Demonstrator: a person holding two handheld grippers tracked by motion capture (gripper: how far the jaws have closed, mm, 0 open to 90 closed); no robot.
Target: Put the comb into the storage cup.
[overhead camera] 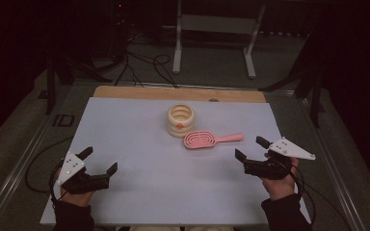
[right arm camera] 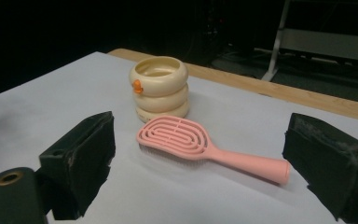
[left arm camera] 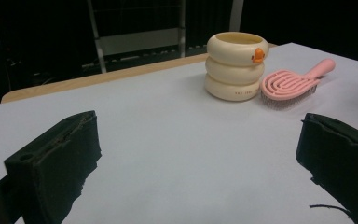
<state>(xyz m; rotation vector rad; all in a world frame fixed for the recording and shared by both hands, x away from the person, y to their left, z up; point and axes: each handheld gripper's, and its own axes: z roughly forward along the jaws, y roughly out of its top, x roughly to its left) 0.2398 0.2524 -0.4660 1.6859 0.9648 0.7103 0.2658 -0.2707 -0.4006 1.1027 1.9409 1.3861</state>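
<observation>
A pink hairbrush [overhead camera: 211,139] lies bristles down near the middle of the pale sheet, its handle toward the right. Just behind its head stands a cream ringed cup [overhead camera: 180,120] with a small orange mark. In the left gripper view the cup [left arm camera: 235,65] and hairbrush [left arm camera: 291,83] sit far ahead at the right. In the right gripper view the hairbrush [right arm camera: 200,146] lies close ahead between the jaws, the cup [right arm camera: 160,88] behind it. My left gripper [overhead camera: 99,160] rests open at the near left, holding nothing. My right gripper [overhead camera: 250,147] is open at the right, a little short of the brush handle.
The pale sheet [overhead camera: 135,159] covers a wooden tabletop [overhead camera: 139,92] whose bare strip shows along the far edge. Cables [overhead camera: 147,65] and a white metal frame [overhead camera: 212,29] stand on the dark floor beyond the table.
</observation>
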